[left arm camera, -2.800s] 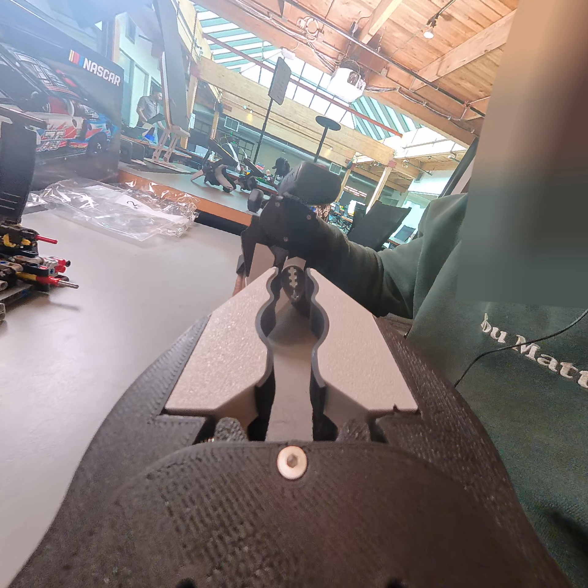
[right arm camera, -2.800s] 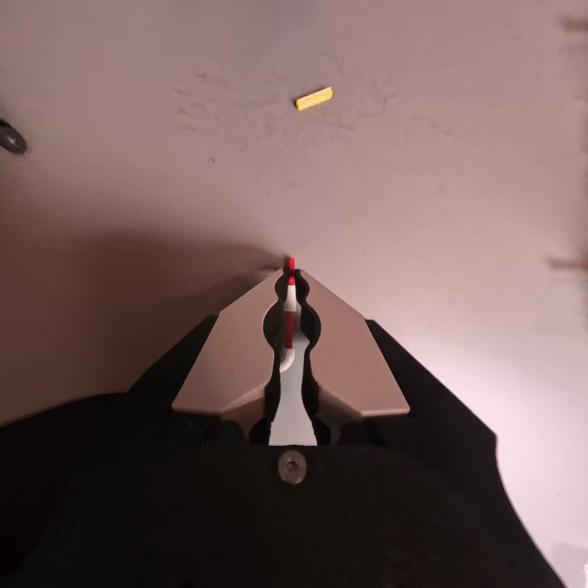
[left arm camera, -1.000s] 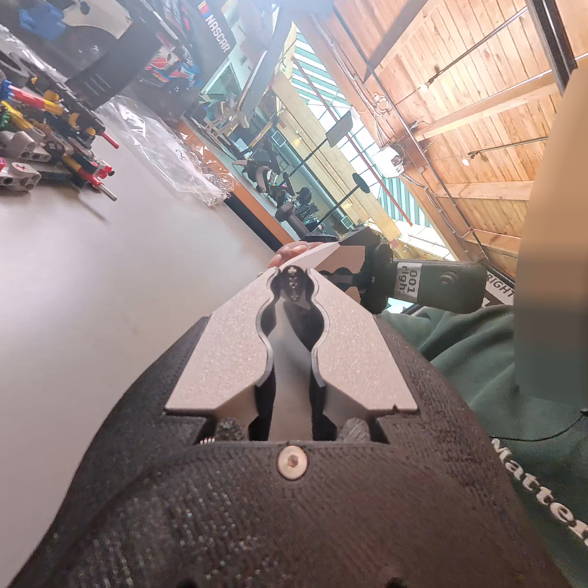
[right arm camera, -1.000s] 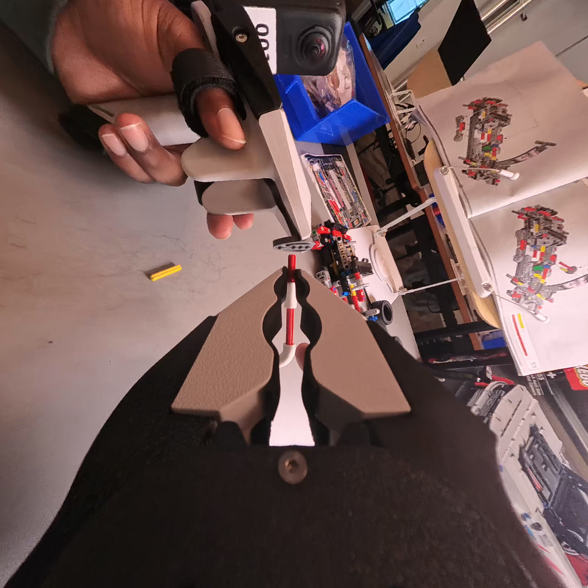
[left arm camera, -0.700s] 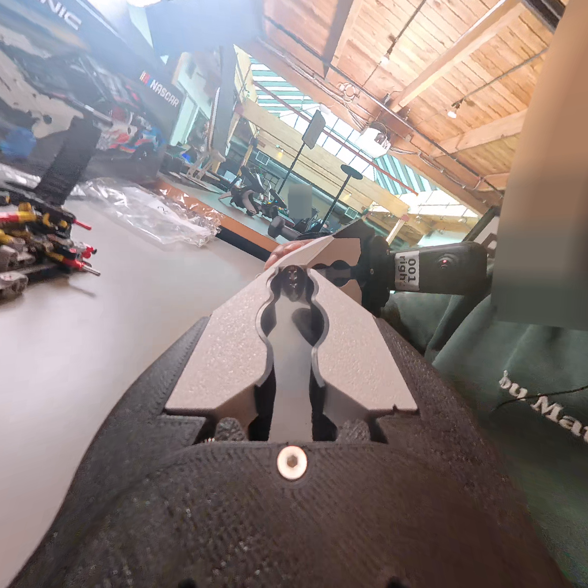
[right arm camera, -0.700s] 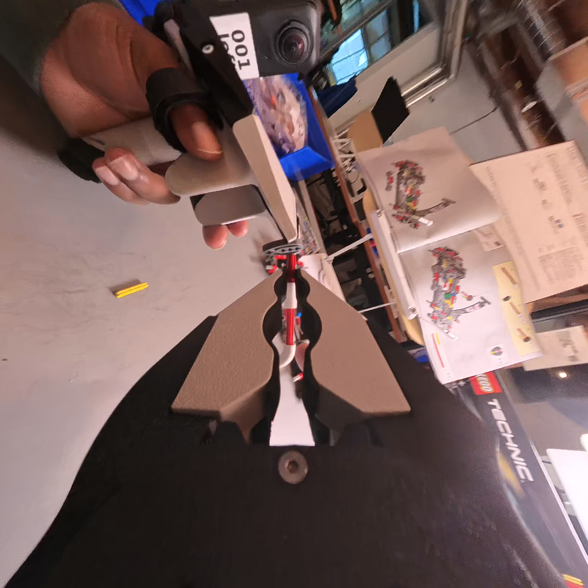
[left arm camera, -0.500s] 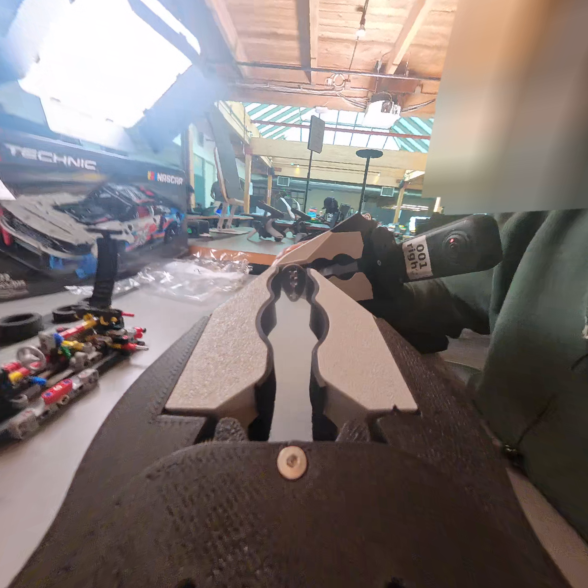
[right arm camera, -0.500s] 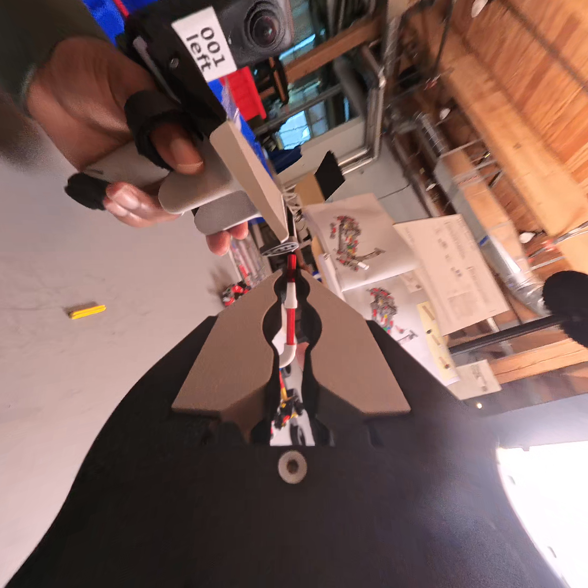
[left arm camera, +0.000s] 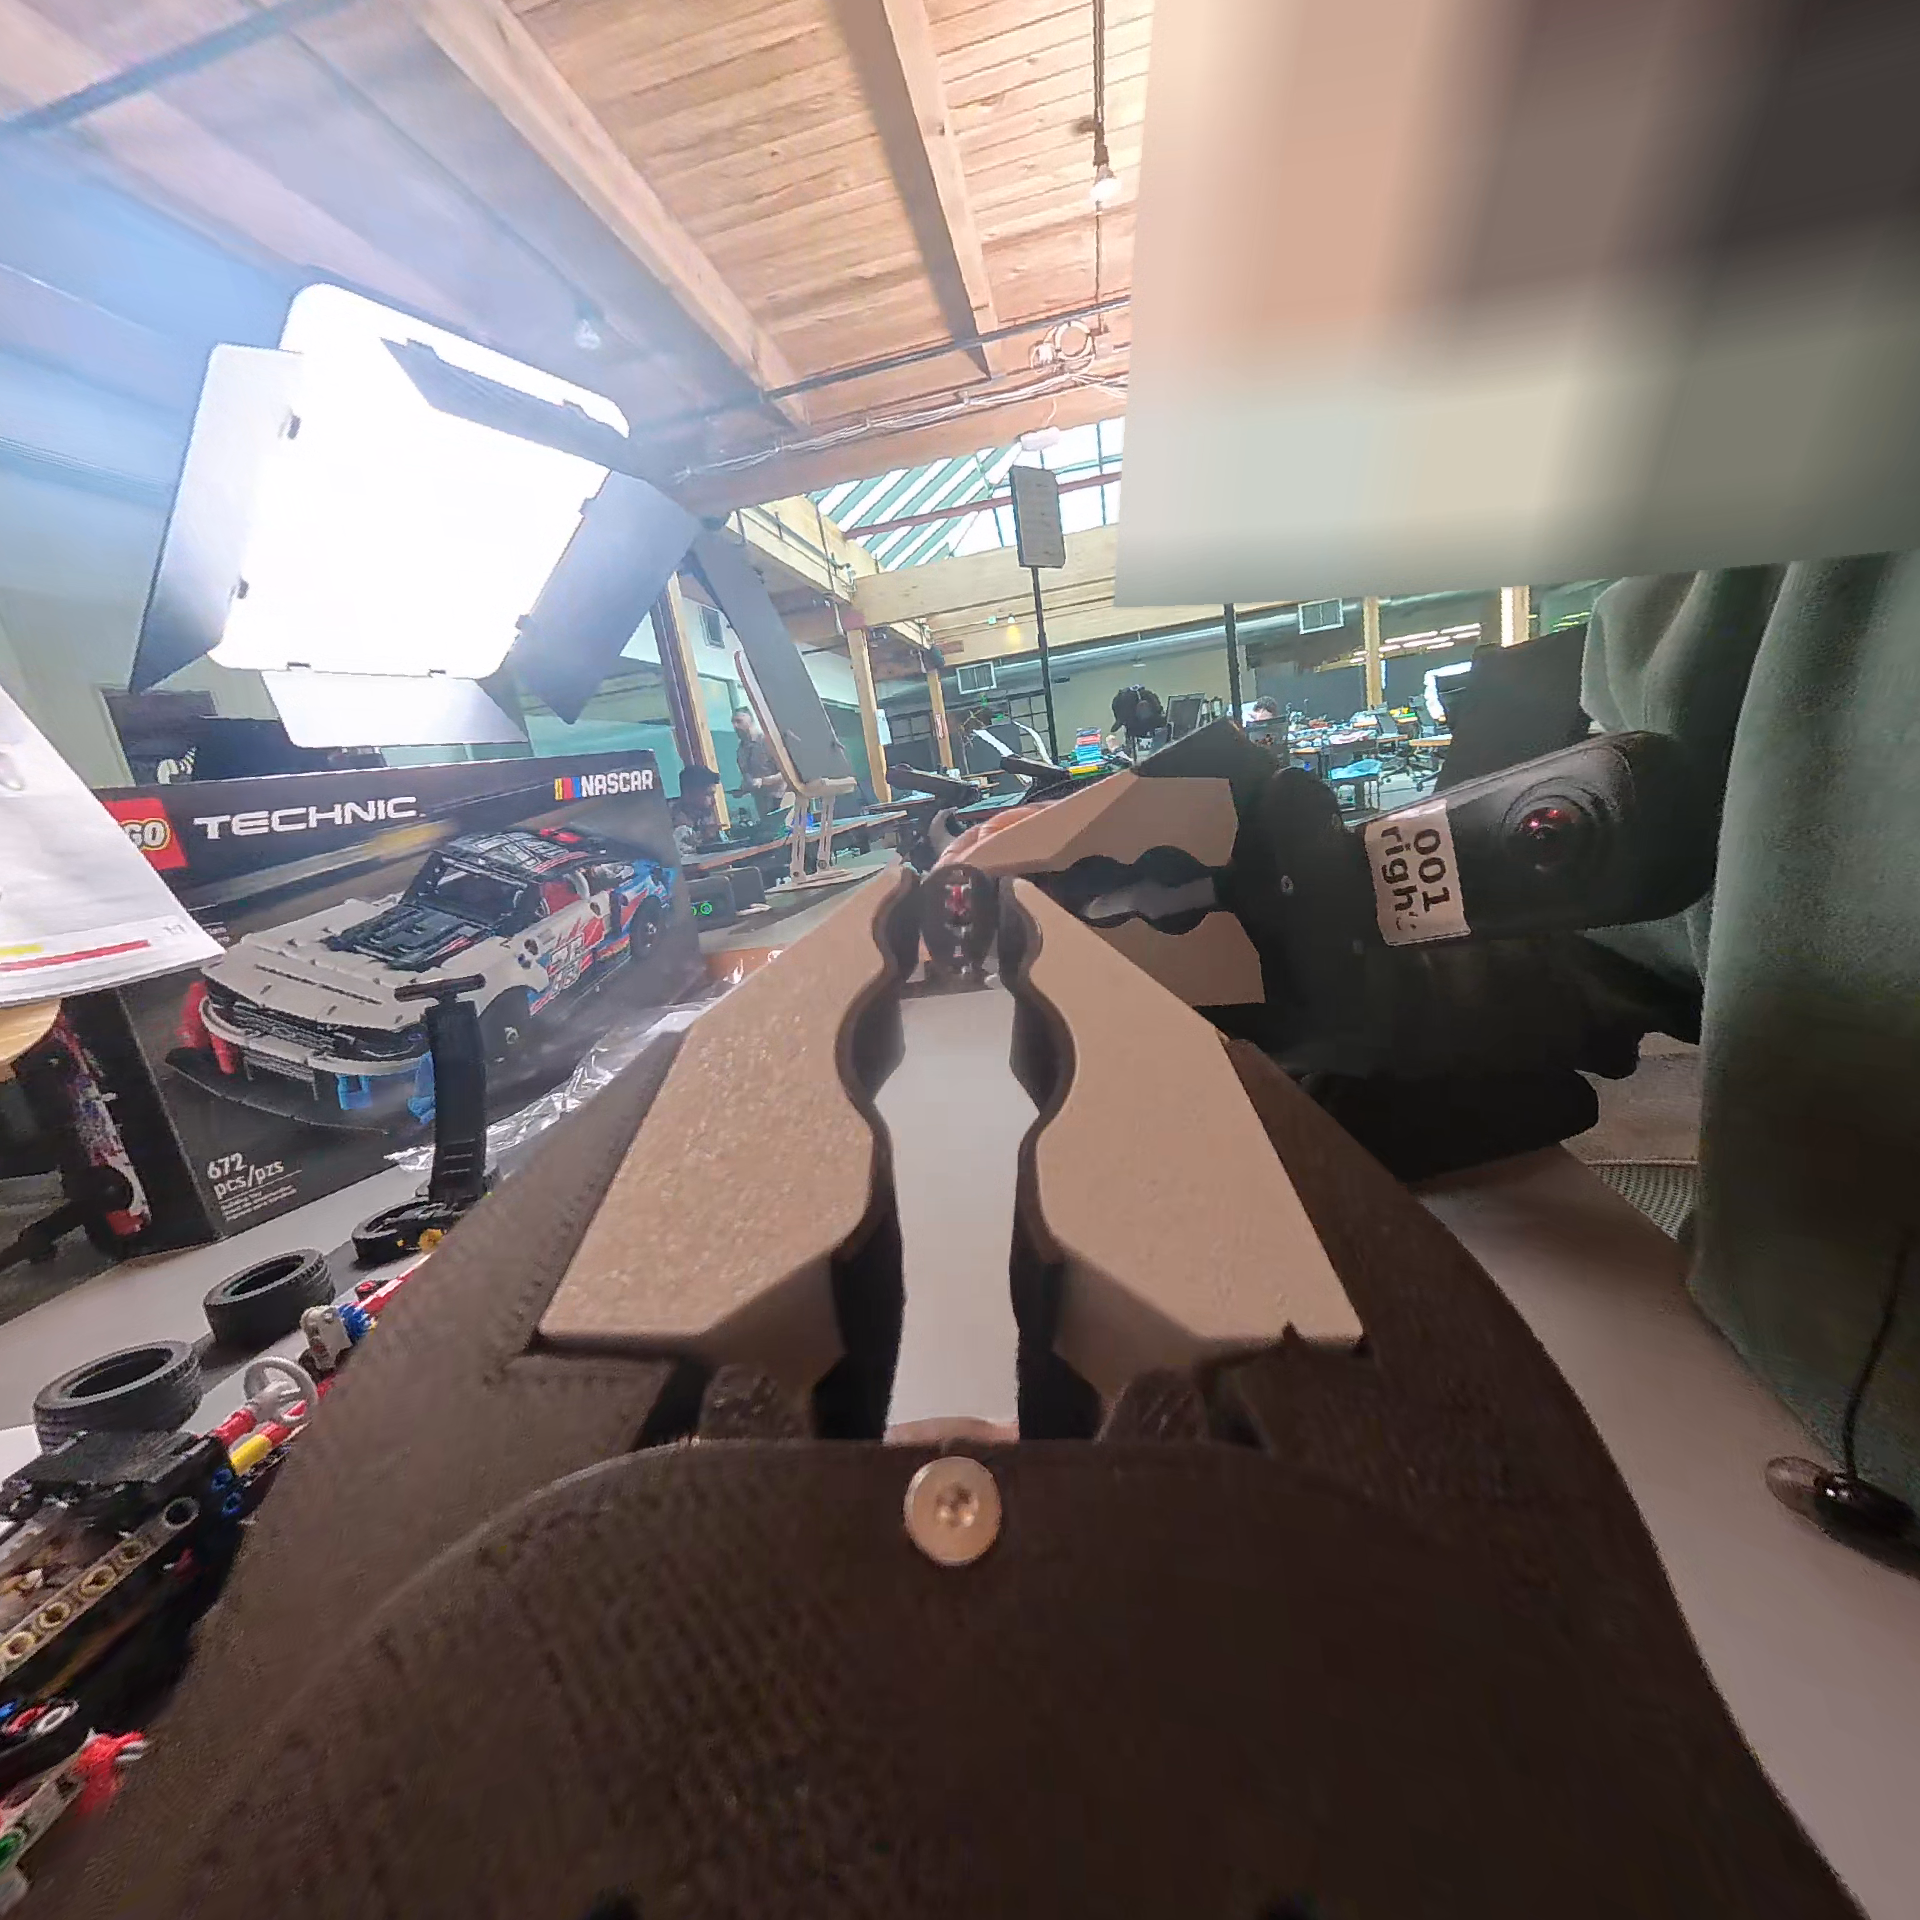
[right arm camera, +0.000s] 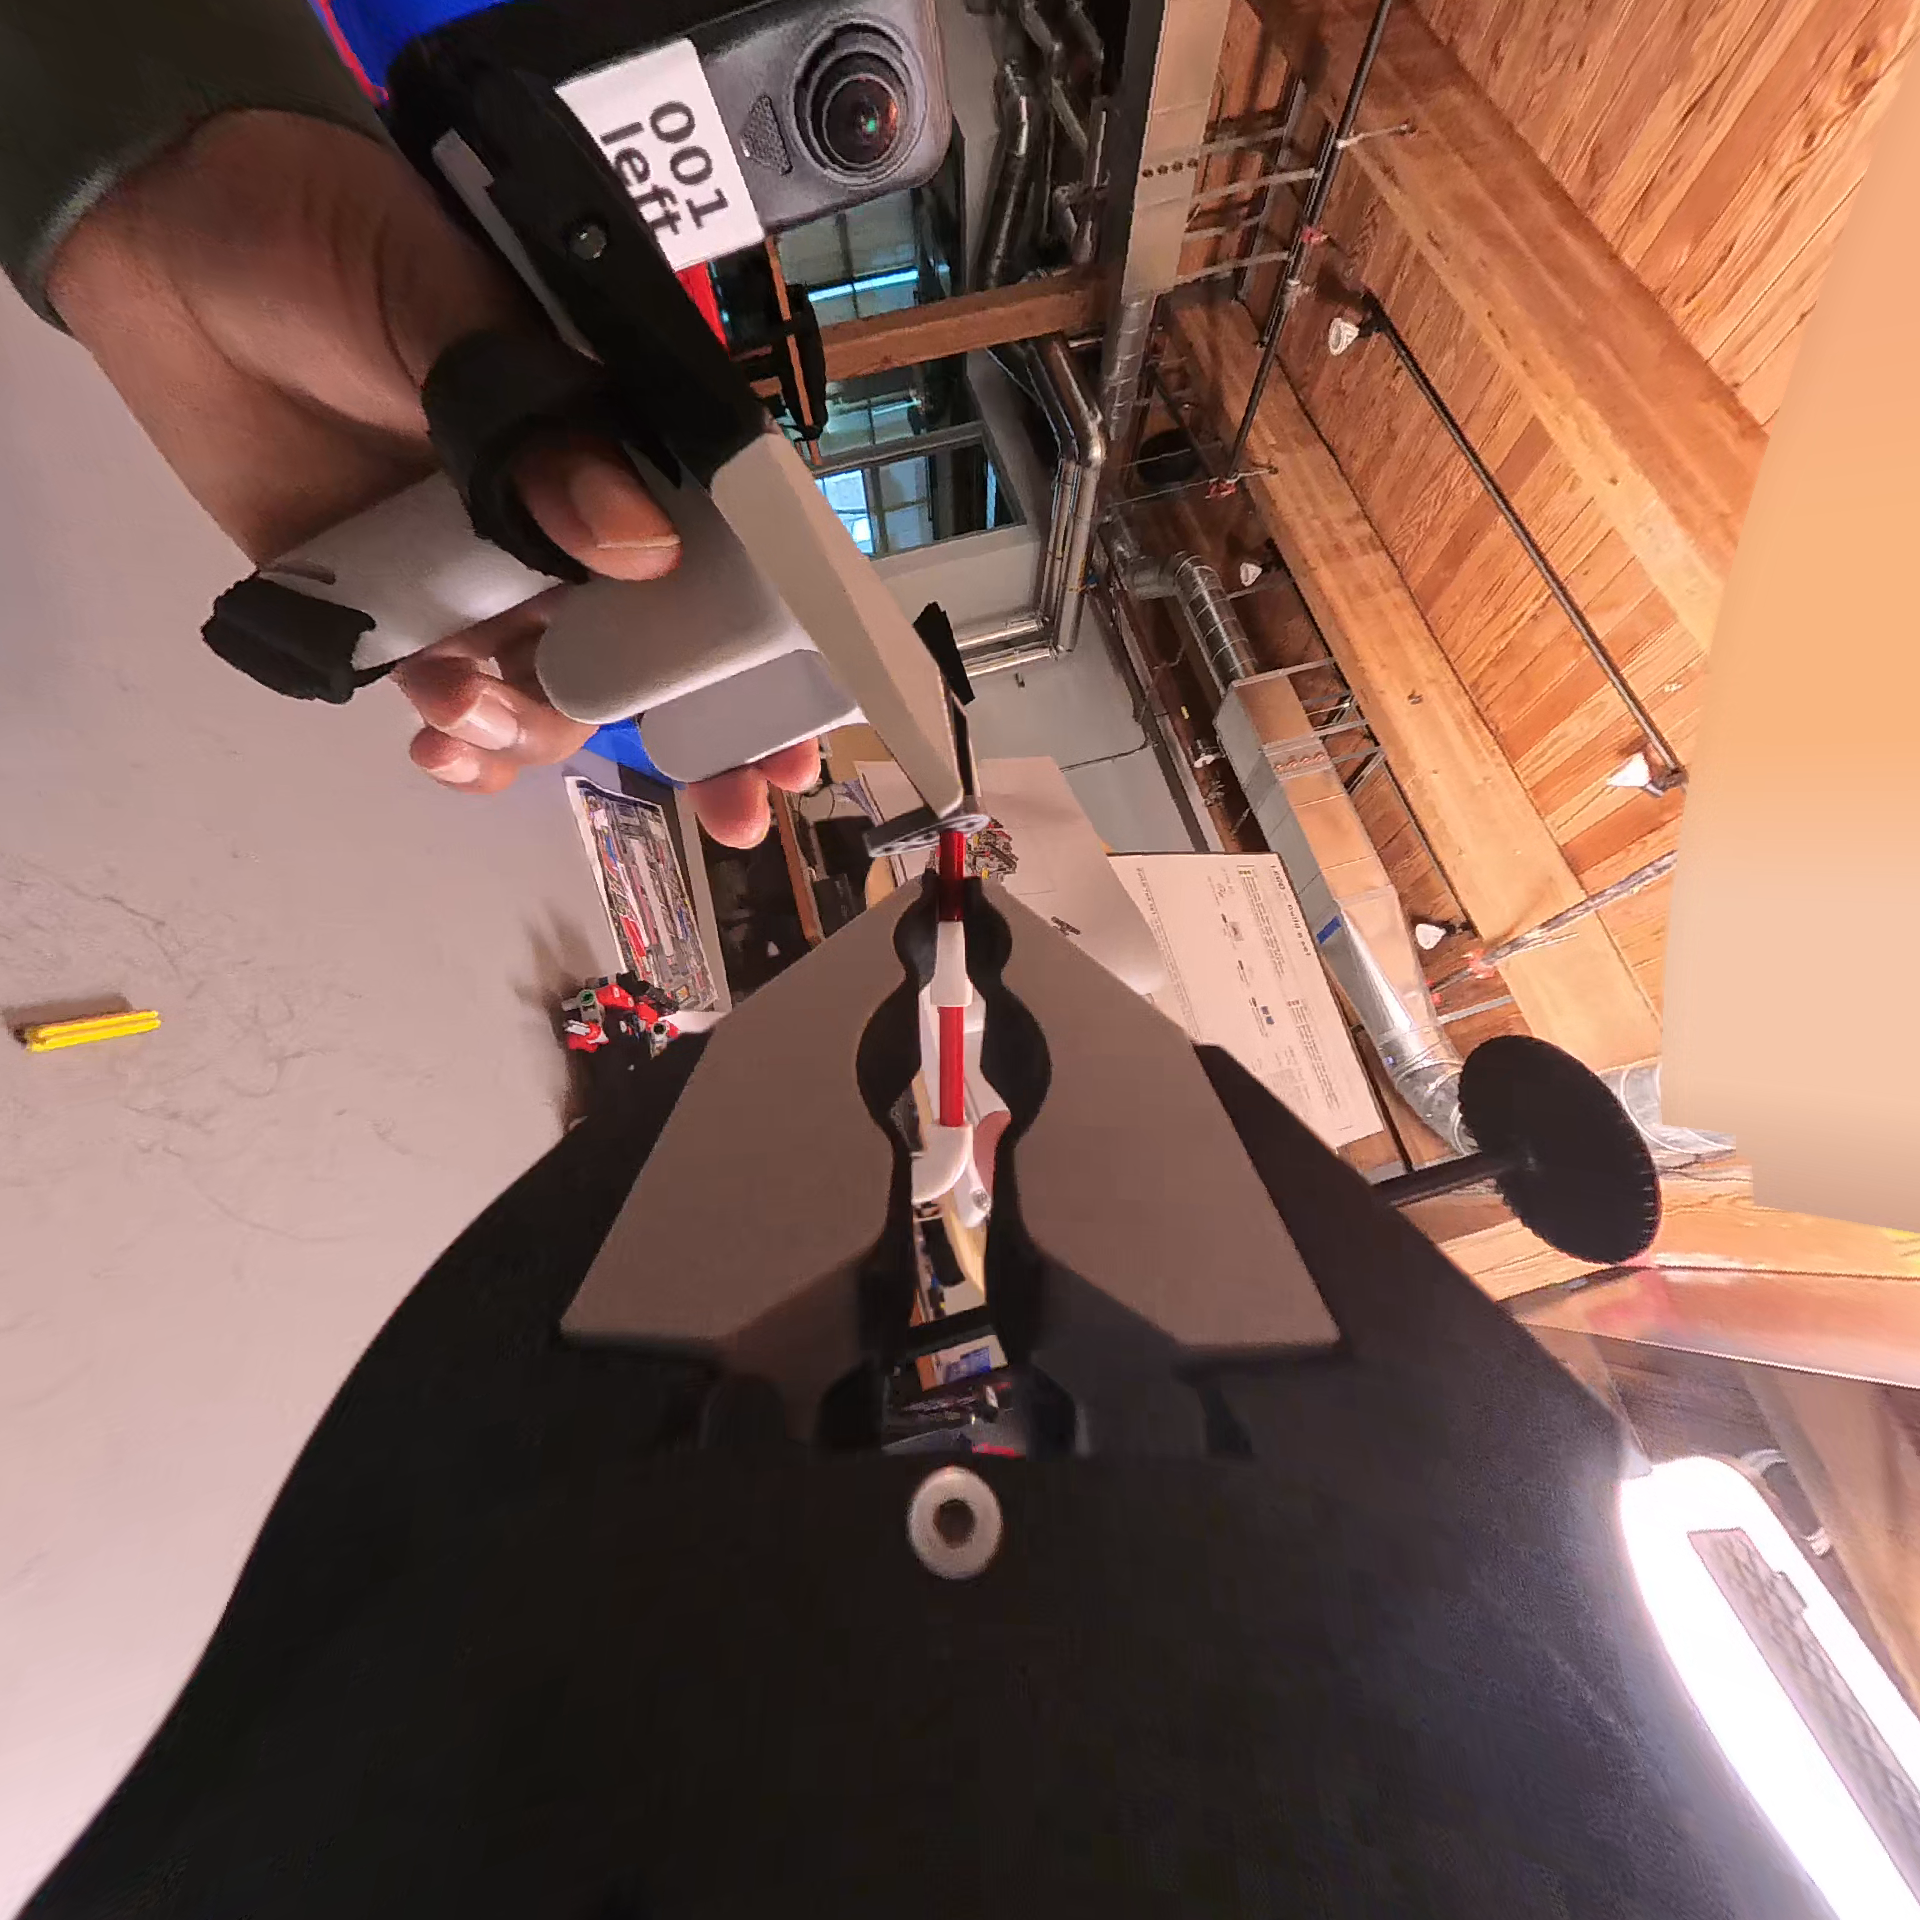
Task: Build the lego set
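Note:
My left gripper (left arm camera: pixel 956 904) is shut on a small dark grey beam with holes (left arm camera: pixel 954 925), held across its fingertips. In the right wrist view this beam (right arm camera: pixel 920 831) sticks out sideways from the left gripper's fingers (right arm camera: pixel 883 675). My right gripper (right arm camera: pixel 951 894) is shut on a red axle (right arm camera: pixel 948 1060) that carries white connector pieces (right arm camera: pixel 951 977). The axle's tip meets a hole of the grey beam, and red shows through that hole in the left wrist view. The right gripper (left arm camera: pixel 1091 862) comes in from the right, tip to tip with the left. Both are held above the table.
A toy car kit box (left arm camera: pixel 416 935), loose black tyres (left arm camera: pixel 265 1294) and a partly built model (left arm camera: pixel 94 1507) stand to the left on the grey table (right arm camera: pixel 208 1143). A short yellow axle (right arm camera: pixel 83 1023) lies on it. Printed sheets (right arm camera: pixel 1247 987) hang behind. A person's green sleeve (left arm camera: pixel 1818 935) is at right. My left and right fingertips are right by each other.
Both grippers rose off the table and turned toward each other. The red axle's tip closed the small gap to the grey beam and now sits at its hole. Both grasps stayed shut.

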Demonstrator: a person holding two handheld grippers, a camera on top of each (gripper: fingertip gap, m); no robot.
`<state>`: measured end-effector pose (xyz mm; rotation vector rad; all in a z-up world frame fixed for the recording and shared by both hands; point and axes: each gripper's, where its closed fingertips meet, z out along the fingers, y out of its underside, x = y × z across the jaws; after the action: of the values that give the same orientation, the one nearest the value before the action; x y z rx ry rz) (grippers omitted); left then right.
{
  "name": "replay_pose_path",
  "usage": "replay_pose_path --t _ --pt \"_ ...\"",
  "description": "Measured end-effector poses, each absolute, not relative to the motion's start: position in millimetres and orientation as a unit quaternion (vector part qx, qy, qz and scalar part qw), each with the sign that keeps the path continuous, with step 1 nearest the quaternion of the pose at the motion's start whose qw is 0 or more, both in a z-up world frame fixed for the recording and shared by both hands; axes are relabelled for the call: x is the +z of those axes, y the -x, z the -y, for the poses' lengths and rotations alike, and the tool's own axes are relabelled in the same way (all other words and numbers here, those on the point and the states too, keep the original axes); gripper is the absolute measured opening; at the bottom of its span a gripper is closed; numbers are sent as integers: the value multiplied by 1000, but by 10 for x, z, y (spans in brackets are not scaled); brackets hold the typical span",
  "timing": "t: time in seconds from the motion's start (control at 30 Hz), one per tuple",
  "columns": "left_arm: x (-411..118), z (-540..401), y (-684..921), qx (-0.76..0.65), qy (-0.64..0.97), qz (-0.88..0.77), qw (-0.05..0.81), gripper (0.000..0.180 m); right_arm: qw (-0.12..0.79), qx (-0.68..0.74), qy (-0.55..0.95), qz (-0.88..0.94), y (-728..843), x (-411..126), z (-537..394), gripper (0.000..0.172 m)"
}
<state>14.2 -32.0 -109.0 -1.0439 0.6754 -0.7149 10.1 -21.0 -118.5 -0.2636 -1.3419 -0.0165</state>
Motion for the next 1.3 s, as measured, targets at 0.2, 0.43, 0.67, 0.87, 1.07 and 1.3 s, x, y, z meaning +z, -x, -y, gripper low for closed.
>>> replay_pose_path --t 0.2,0.43,0.67,0.87,1.07,1.3 --pt "-1111 303 -139 -327 482 -308 752 13 775 -32 110 621 -90 -1210 195 1" --pt "-1139 282 -135 -325 493 -306 747 13 778 -55 92 620 -80 -1239 180 1" --pt "-1184 261 -141 -308 509 -315 739 13 771 -61 92 627 -76 -1277 164 1" --pt "-1210 234 -143 -296 522 -314 736 13 771 -48 106 626 -76 -1298 147 0" --pt "-1234 229 -146 -305 536 -314 722 13 769 -39 113 628 -72 -1315 150 0" --pt "-1247 225 -161 -317 545 -306 714 13 767 -37 122 629 -67 -1325 142 0"
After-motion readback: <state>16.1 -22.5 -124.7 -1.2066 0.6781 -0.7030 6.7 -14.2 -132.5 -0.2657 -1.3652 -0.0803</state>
